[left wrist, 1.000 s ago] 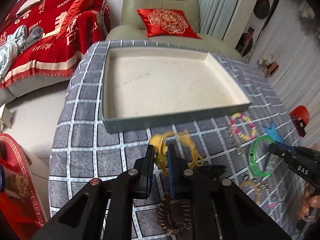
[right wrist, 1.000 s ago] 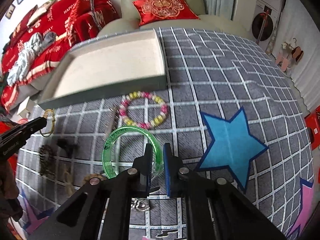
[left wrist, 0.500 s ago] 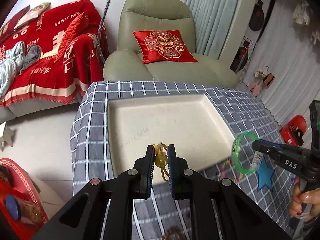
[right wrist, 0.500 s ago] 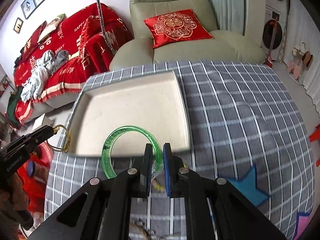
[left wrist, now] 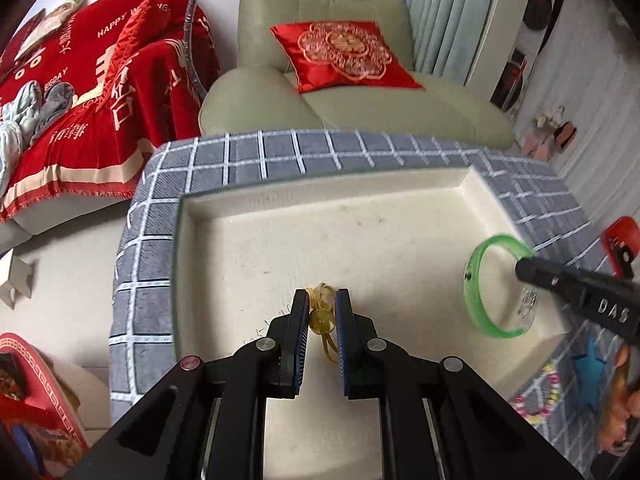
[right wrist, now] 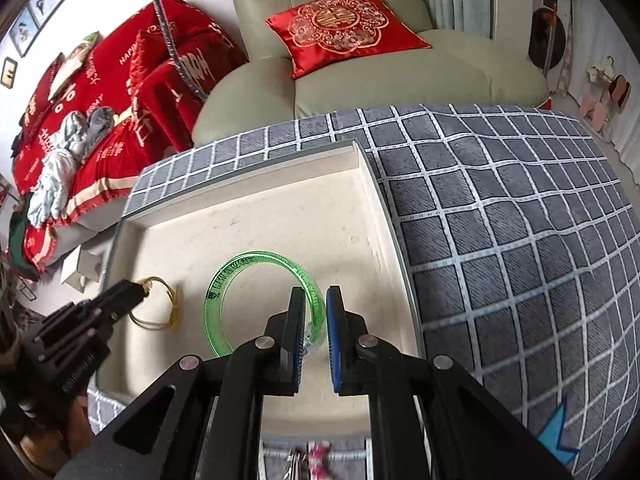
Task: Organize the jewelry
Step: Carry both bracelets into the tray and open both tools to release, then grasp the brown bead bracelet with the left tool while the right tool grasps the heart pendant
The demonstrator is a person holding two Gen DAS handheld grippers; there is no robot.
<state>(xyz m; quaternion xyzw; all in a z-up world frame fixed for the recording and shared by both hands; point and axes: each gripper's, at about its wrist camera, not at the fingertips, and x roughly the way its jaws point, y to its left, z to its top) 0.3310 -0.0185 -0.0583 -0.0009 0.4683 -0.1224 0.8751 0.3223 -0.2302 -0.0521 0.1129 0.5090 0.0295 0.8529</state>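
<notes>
1. The left gripper (left wrist: 322,312) has its jaws pinched on a yellow bead bracelet (left wrist: 320,316). It hangs over the middle of the tray (left wrist: 224,204).
2. The right gripper (right wrist: 312,316) has its jaws pinched on a green bangle (right wrist: 224,280). It hangs over the right part of the tray.
3. The tray sits on the worktop (right wrist: 500,240), which has a grey checked cloth. Nothing lies in the tray yet.
4. Neither piece has been let go, so I think no piece is put away.
5. A pink and yellow bead bracelet (left wrist: 536,392) waits on the cloth beside the tray's near corner. Other pieces may wait too, but I cannot see them well.
</notes>
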